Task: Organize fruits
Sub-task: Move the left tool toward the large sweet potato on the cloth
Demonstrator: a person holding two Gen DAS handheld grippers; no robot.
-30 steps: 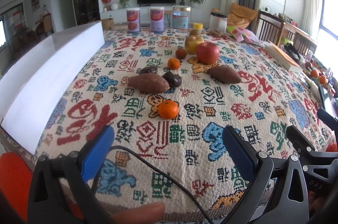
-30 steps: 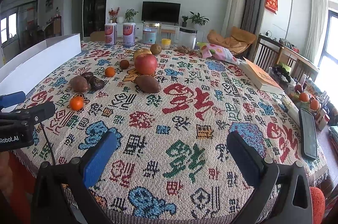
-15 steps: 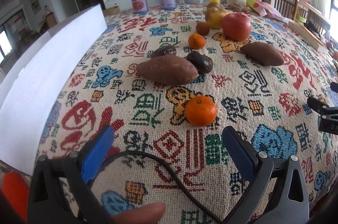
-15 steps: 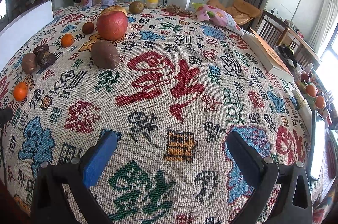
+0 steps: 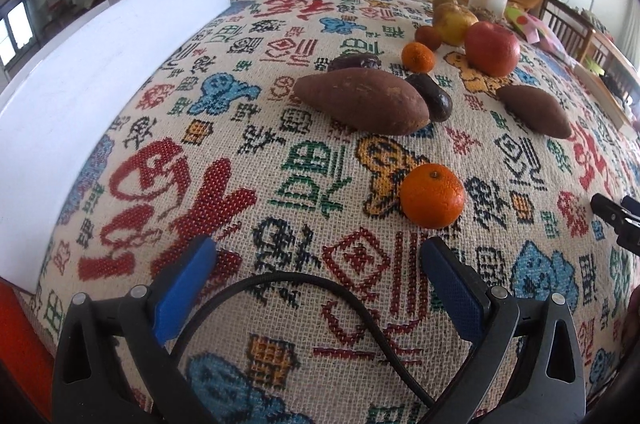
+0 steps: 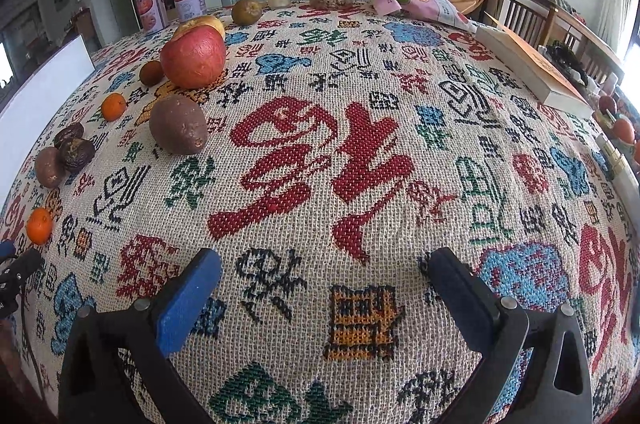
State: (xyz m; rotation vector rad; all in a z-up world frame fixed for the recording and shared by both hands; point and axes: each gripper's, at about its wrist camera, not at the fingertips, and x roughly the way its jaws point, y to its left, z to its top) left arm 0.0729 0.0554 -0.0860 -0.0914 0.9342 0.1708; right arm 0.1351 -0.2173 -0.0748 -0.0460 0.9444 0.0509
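Orange and round, the nearest tangerine (image 5: 433,195) now sits much closer in my left view than it did a second ago: I have brought the left gripper (image 5: 316,272) in low over the table (image 5: 224,128), and the fruit has grown from a small dot to something just ahead of the blue fingers (image 5: 450,284). To me that means the reach is nearly done and the pick comes next. The tangerine lies just beyond the right-hand finger tip, off to that side and not centred in the gap, so I judge I need a small shift toward it before closing. The fingers stand wide apart and hold nothing.

Behind it lie a long sweet potato (image 5: 362,102) with a dark wrinkled fruit (image 5: 434,98) touching its end, then a second tangerine (image 5: 417,57), a red apple (image 5: 491,49) and another sweet potato (image 5: 534,110). A white box (image 5: 100,72) runs along the left edge.

My right gripper (image 6: 320,276) has also dropped nearer the cloth, fingers spread and empty, with no fruit between them; the apple (image 6: 193,56) and the rest lie well off to its left.
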